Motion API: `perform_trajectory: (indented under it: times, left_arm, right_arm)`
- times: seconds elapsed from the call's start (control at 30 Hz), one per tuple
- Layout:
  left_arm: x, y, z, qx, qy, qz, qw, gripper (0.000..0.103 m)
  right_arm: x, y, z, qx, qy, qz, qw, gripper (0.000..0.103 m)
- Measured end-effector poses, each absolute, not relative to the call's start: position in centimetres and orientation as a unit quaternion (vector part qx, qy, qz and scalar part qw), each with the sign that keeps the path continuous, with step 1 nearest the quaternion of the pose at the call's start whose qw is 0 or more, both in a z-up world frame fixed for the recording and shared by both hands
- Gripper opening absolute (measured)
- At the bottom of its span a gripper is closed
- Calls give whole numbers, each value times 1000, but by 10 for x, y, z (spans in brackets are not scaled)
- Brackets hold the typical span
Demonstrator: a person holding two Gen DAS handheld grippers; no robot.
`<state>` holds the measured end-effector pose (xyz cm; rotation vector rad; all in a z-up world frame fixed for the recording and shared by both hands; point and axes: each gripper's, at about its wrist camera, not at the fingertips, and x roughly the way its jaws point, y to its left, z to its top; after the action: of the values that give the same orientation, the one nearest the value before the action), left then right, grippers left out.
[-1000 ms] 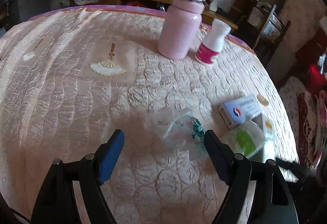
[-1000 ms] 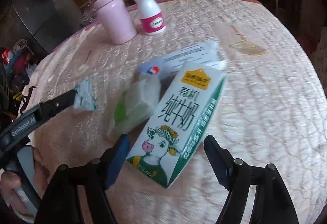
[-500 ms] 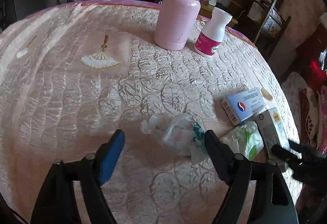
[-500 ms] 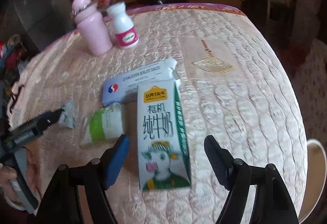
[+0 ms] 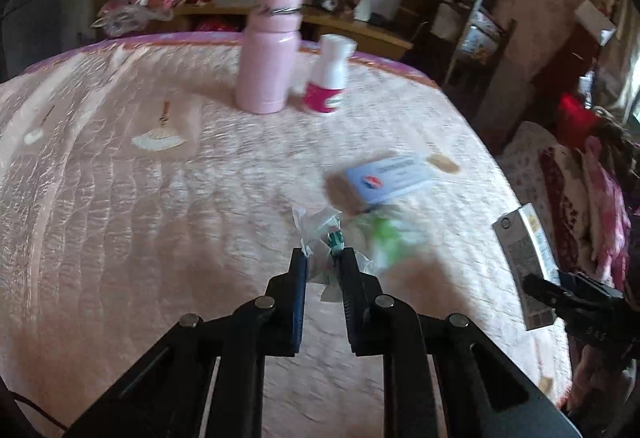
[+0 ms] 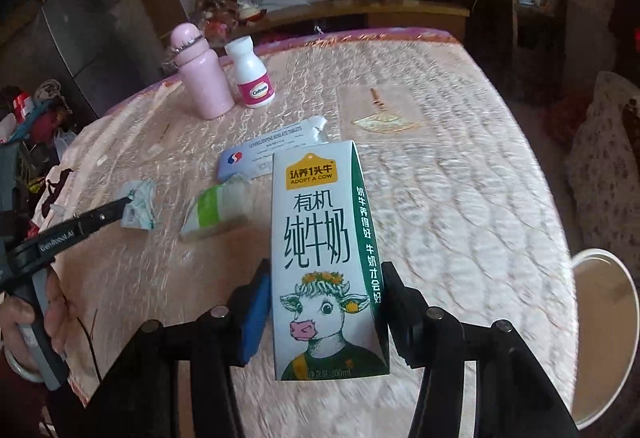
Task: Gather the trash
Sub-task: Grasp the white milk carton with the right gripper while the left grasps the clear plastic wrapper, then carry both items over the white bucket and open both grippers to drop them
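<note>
A: Left wrist view — your left gripper (image 5: 323, 258) has its two fingers drawn in on the crumpled wrapper (image 5: 318, 234), which bulges out past the tips above the pink quilted table (image 5: 120, 218). What lies beyond it?

B: A green-and-white packet (image 5: 386, 238), blurred, just beside the wrapper; behind that, the blue-and-white tablet box (image 5: 390, 176), toward the table's right edge. At the far edge stand the pink flask (image 5: 270, 54) and, just to its right, the white pill bottle (image 5: 330, 78), both upright.

A: And your right gripper (image 6: 326, 298)?

B: Right wrist view — its fingers press both sides of the milk carton (image 6: 326, 258), clamping the lower half; the carton's printed face is turned to the camera. The same carton (image 5: 526, 266) shows at the right edge of the left view, pinched from below by black fingers.

A: Where is the wrapper in this view?

B: Near the table's left edge, at the tip of your left gripper (image 6: 120, 206) — wrapper (image 6: 138, 204) pinched there, packet (image 6: 218, 208) lying to its right, tablet box (image 6: 268, 152) behind the carton. A white bin (image 6: 600, 338) sits beside the table's right edge.
</note>
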<state>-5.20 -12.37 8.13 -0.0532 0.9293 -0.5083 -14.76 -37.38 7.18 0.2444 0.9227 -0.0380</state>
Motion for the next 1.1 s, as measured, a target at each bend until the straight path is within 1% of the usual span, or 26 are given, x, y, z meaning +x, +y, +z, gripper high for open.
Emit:
perform_trajectory:
  times: [0.07,0.3,0.63,1.1]
  left_arm:
    - [-65,-135,87,-21,439,-255,861,18]
    - [-113,-201,104,13,423,-313,850,18]
    - [-158,-294,95,56,422,-370,826,18]
    - [-184,-383,82,72,439,-417,793,18]
  right_arm:
    - [-164,-379,81,120,440,-21,890,55]
    - [-204,-406,86,139,429,-47,891,55]
    - [-258,-455,93,150,414,-102,892,55]
    - [-312,-534,86,186,406,-173,878,55]
